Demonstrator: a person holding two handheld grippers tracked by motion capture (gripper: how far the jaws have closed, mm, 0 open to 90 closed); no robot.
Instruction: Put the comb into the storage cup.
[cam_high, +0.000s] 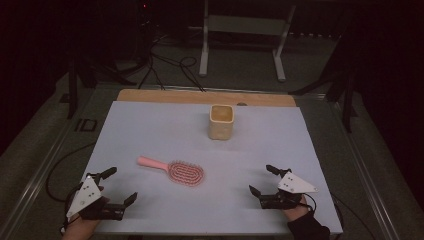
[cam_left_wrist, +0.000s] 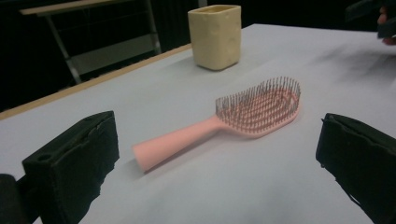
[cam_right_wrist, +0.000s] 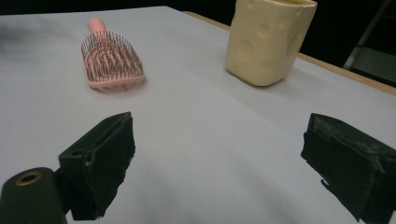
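A pink hairbrush lies bristles up near the middle of the white table top, handle pointing left. Behind it stands a cream square cup, upright. My left gripper rests at the front left, open and empty, aimed at the brush; in the left gripper view the hairbrush lies between and beyond the jaws, with the cup farther back. My right gripper sits at the front right, open and empty. In the right gripper view the hairbrush is far left and the cup ahead.
A wooden strip runs along the table's far edge. Beyond it, a white metal frame and black cables lie on the floor. The person's other hand shows at the top right of the left gripper view.
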